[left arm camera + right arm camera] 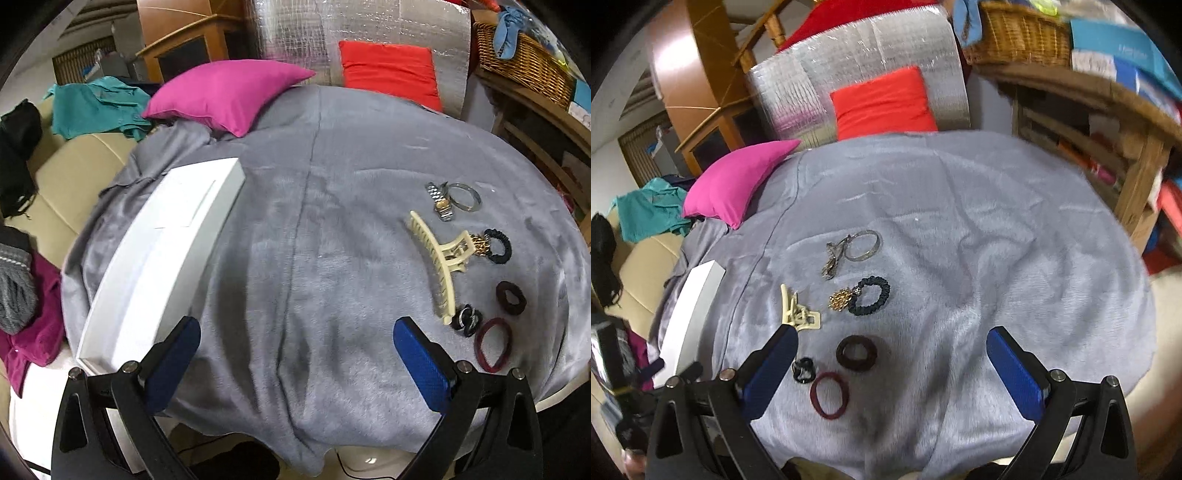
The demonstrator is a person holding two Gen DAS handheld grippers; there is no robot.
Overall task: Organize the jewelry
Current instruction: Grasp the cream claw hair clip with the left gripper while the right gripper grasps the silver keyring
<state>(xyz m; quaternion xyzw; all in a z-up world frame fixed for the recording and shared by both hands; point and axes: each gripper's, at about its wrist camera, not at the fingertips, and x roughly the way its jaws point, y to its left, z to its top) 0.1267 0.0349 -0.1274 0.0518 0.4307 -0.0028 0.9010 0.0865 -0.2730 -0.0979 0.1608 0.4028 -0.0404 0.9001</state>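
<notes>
A white box (159, 254) lies on the grey blanket (314, 221) at the left; it shows at the left edge of the right wrist view (690, 314). To the right lie a cream claw clip (439, 266), a silver bangle with a watch (458, 197), a black scrunchie with a gold charm (496, 247), a dark brown scrunchie (511, 297), a maroon hair tie (493, 345) and a small black-and-white tie (467, 319). My left gripper (295, 350) is open and empty above the blanket. My right gripper (890, 363) is open above the dark brown scrunchie (857, 352) and maroon tie (829, 395).
A pink cushion (225, 94) and a red cushion (391, 72) lie at the back. A wicker basket (524, 62) sits on a wooden shelf at the right. A beige sofa with clothes (74, 162) is at the left.
</notes>
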